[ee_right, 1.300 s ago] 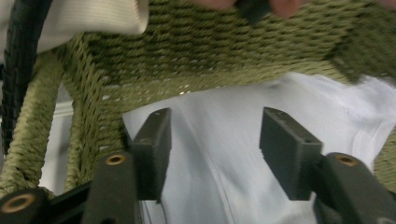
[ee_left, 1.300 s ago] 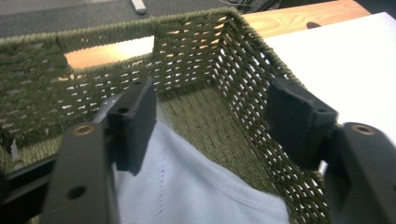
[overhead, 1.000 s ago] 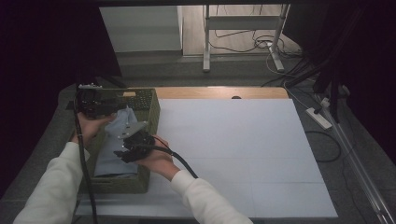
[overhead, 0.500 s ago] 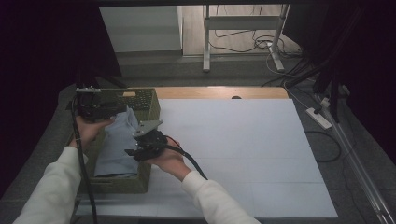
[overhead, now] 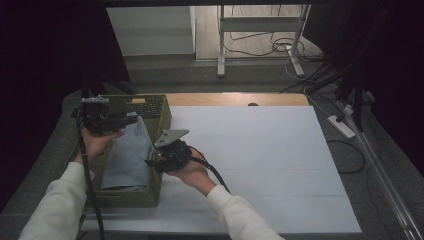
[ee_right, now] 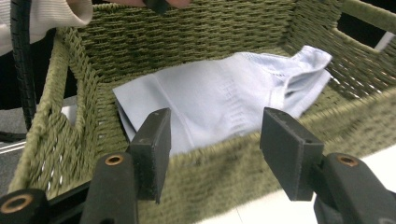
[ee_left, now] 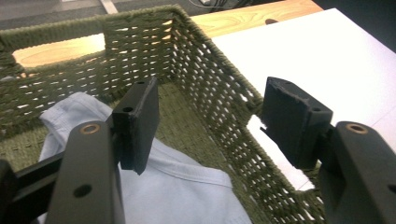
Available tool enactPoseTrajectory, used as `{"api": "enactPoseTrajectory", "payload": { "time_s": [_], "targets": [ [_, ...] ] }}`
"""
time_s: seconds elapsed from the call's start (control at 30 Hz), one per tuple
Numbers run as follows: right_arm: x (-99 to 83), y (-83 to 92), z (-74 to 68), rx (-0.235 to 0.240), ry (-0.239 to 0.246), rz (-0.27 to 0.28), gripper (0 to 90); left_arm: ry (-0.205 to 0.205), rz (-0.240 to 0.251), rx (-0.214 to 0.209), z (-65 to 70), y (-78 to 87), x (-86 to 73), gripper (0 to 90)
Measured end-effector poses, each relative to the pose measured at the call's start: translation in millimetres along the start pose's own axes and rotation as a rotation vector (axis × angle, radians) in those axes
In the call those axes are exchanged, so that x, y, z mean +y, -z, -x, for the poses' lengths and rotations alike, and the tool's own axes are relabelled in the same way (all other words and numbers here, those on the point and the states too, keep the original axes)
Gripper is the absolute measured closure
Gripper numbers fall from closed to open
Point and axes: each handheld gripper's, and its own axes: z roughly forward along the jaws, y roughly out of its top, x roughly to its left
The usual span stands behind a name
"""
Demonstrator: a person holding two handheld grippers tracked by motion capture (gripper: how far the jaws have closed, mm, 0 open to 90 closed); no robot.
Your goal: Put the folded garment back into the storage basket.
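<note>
An olive woven basket stands at the table's left end with a light blue garment lying crumpled inside it. My left gripper hovers over the basket's far left part, open with nothing between its jaws. In the left gripper view the left gripper spans the basket wall, with the garment below. My right gripper is at the basket's right wall, open and holding nothing. In the right gripper view the right gripper faces that wall from outside, with the garment beyond it in the basket.
A white sheet covers the table right of the basket, with a wooden strip along its far edge. A power strip and cables lie on the floor at the right. A metal stand is behind the table.
My right gripper has moved to the right, from above the garment to the basket's right wall. The left gripper has shifted only slightly. The garment now lies lower in the basket.
</note>
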Motion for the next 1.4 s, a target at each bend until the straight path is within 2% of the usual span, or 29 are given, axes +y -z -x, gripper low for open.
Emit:
{"api": "enactPoseTrajectory", "payload": {
  "time_s": [0.23, 0.8, 0.93, 1.4],
  "targets": [
    [-9.7, 22.1, 7.7, -0.024, -0.016, 0.004, 43.5, -0.017, 0.001, -0.018, 11.8, -1.9, -0.7, 37.5],
    [-31.8, 65.7, 18.7, -0.07, -0.047, 0.014, 43.4, -0.014, 0.037, -0.081, 41.5, 4.6, -15.3, 38.0],
    [-42.3, 79.9, 22.3, -0.089, -0.062, 0.015, 43.4, -0.022, 0.047, -0.108, 53.2, 7.2, -23.4, 38.0],
    [-74.8, 124.9, 32.6, -0.155, -0.108, 0.011, 43.4, -0.039, 0.046, -0.167, 80.1, 6.9, -42.1, 38.1]
  ]
}}
